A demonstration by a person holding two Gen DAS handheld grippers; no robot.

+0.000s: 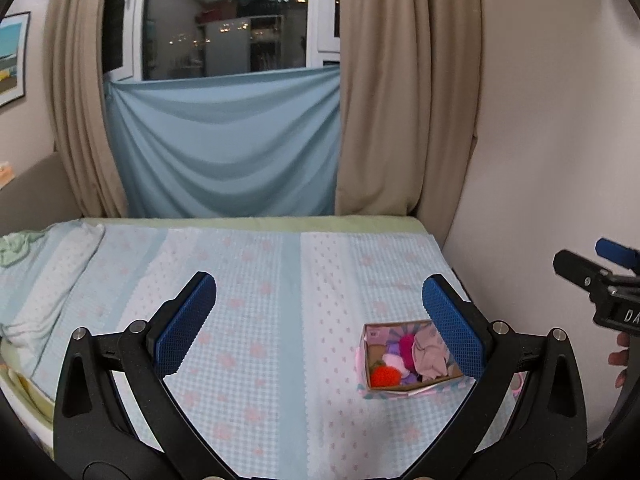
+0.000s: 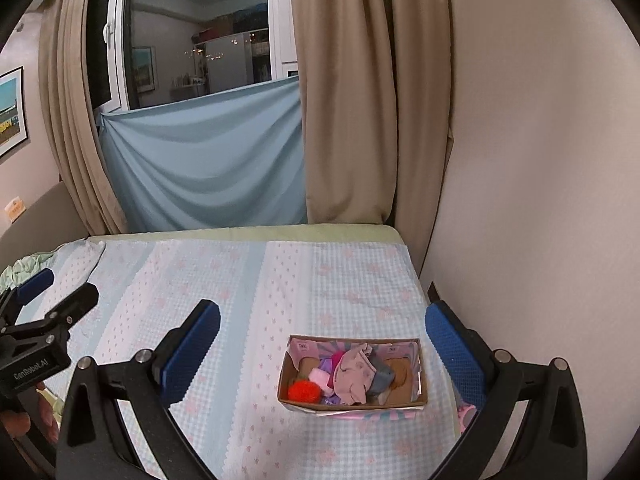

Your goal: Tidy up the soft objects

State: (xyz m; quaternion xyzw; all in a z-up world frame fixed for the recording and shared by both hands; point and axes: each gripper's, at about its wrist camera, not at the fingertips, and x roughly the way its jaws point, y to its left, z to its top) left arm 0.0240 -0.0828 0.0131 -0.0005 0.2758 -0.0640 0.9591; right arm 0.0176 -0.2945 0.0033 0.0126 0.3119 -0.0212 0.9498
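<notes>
A small open cardboard box [image 2: 423,364] with pink lining sits on the bed, toward its right side; it also shows in the left wrist view [image 1: 362,364]. It holds soft things: a red pompom [image 2: 303,391], a pale pink folded cloth [image 2: 354,376], a grey cloth [image 2: 382,376] and small purple and white pieces. My right gripper [image 2: 322,346] is open and empty, above and in front of the box. My left gripper [image 1: 318,322] is open and empty, to the left of the box.
The bed [image 2: 240,280] has a light blue checked cover with pink flowers. A white wall [image 2: 540,200] runs along its right side. Beige curtains [image 2: 360,100] and a blue cloth [image 2: 200,160] hang behind. Crumpled green bedding [image 1: 16,244] lies far left.
</notes>
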